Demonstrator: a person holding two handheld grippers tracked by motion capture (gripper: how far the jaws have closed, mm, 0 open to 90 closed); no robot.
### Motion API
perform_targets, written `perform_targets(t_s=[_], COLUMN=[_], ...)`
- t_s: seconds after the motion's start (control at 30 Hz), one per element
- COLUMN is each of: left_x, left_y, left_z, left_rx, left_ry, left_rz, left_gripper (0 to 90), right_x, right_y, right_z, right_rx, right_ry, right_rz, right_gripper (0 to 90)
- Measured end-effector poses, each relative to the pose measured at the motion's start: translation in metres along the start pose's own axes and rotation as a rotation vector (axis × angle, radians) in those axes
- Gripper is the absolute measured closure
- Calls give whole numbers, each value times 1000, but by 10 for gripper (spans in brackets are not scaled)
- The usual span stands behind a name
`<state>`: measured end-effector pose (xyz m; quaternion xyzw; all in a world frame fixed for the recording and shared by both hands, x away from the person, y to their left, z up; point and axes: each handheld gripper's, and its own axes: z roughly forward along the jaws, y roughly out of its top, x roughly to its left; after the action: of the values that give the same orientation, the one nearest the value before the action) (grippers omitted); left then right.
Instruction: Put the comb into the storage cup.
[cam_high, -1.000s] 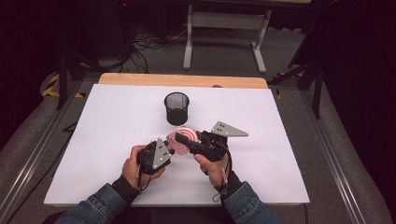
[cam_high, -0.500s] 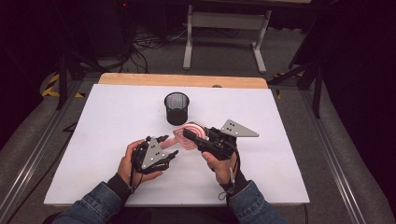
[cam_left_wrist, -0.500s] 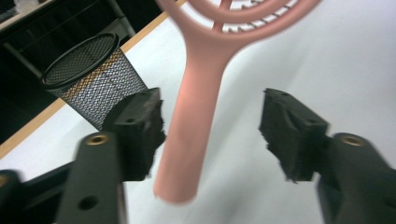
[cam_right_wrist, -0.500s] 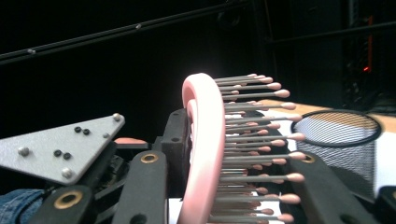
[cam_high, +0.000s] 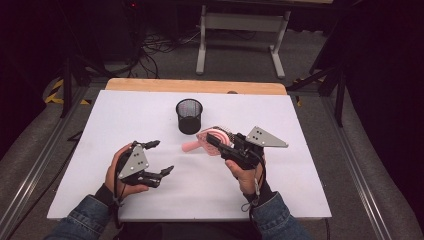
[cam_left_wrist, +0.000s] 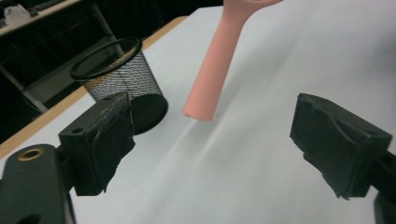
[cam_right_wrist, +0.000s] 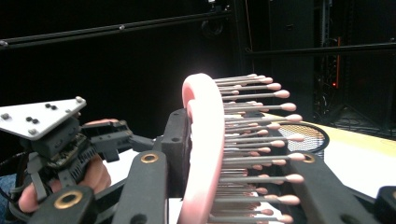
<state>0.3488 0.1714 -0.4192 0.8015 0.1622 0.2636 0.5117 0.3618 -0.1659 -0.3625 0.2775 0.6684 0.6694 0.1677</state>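
The right gripper (cam_high: 216, 141) clamps a pink hairbrush (cam_high: 212, 138) by its head, held above the white table (cam_high: 300, 175) just beside a black mesh cup (cam_high: 189, 115). The left gripper (cam_high: 159, 157) hangs wide open, empty. The brush probably goes into the cup; that remains undone.

Hairbrush (cam_high: 212, 139): pink plastic, oval head, straight round handle with a flat-cut end. Bristles are thin pale pins with pink ball tips, set in rows on one face of the head. Held above the white table (cam_high: 125, 115), at 5 o'clock from the mesh cup (cam_high: 189, 115) and near it. Head is clamped between the jaws of the right gripper (cam_high: 216, 142), bristle face turned toward one jaw. Handle juts free toward 8 o'clock, its end off the table.
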Motion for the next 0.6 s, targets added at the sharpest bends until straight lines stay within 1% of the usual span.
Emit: perform_targets(t_s=[0.07,0.1,0.13,0.3,0.33,0.37,0.4,0.43,0.6], left_x=[9,9,12,17,18,20,20,21,22], left_y=[-6,-6,-10,-18,-20,-25,-25,-29,-35], left_z=[-10,-10,-14,-21,-24,-28,-28,-32,-38], left_rx=[-23,-23,-30,-13,-7,-8,-8,5,6], left_ry=[6,6,11,18,27,39,39,48,48], left_rz=[-34,-34,-54,-60,-51,-59,-59,-66,-82], left_gripper=[97,95,88,72,70,69,68,67,63], right_x=[-1,-1,-2,-3,-4,-5,-6,-6,-8], right_y=[0,0,1,2,5,7,9,10,19], right_z=[-1,-1,-1,-2,-2,-2,-3,-3,-4], right_rx=[0,0,-2,-4,-11,-18,-23,-27,-40], right_ry=[-8,-8,-12,-18,-23,-25,-28,-30,-38], right_rz=[0,0,-1,-8,-13,-17,-24,-26,-40], right_gripper=[643,643,642,642,642,643,643,643,643])
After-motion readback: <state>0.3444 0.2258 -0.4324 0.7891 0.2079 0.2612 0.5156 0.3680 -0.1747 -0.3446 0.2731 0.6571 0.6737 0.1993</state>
